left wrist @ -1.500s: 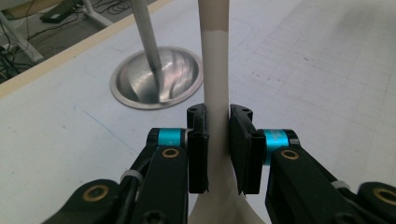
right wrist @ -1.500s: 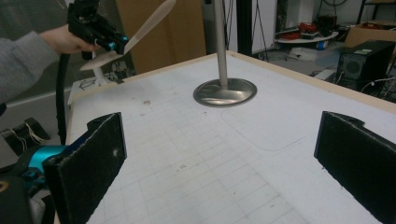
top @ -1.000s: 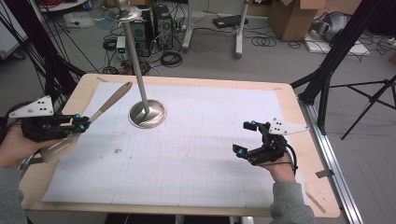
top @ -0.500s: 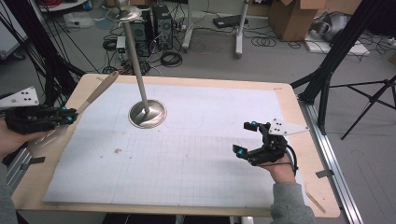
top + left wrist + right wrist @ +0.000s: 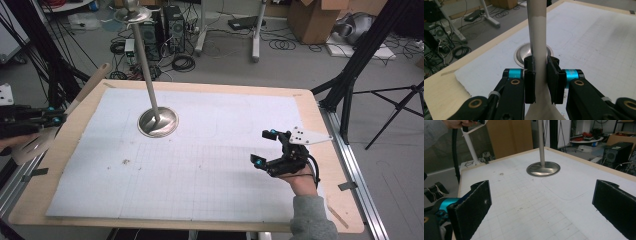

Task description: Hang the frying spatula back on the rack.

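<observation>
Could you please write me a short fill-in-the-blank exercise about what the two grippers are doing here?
1. The left gripper is shut on a wooden ____.
2. The right gripper has its jaws ____.
3. The metal stand rests on a white ____.

Missing words: spatula; open; mat

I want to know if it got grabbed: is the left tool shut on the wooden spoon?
Yes, shut. The left tool has both black pads pressed against the wooden spoon handle between them.
</observation>
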